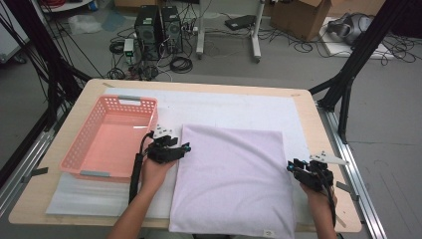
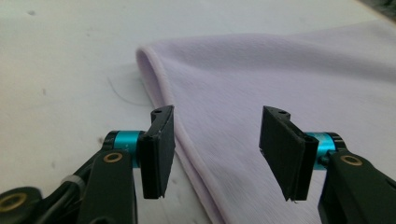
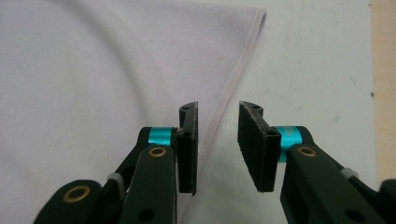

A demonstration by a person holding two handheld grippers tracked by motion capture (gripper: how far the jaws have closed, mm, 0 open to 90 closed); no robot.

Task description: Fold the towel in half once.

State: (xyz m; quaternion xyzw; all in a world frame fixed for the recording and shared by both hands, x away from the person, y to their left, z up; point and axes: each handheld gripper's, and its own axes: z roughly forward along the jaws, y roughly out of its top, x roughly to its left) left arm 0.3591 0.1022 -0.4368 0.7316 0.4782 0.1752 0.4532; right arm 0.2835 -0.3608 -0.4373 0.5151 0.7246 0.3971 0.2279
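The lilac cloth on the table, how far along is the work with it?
Done: the lilac cloth lies flat and smoothed on the white mat. In hand: the left gripper sits at its left edge and the right gripper at its right edge, both with jaws open over the hem, gripping nothing yet. Left: probably grasping both edges, folding, and perhaps moving it into the pink basket, which holds nothing so far.

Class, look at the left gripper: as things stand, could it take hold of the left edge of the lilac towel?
Probably yes. The left gripper stands open right over the lilac towel at its left hem, with nothing between the jaws and the cloth; the pink basket sits off to the side.
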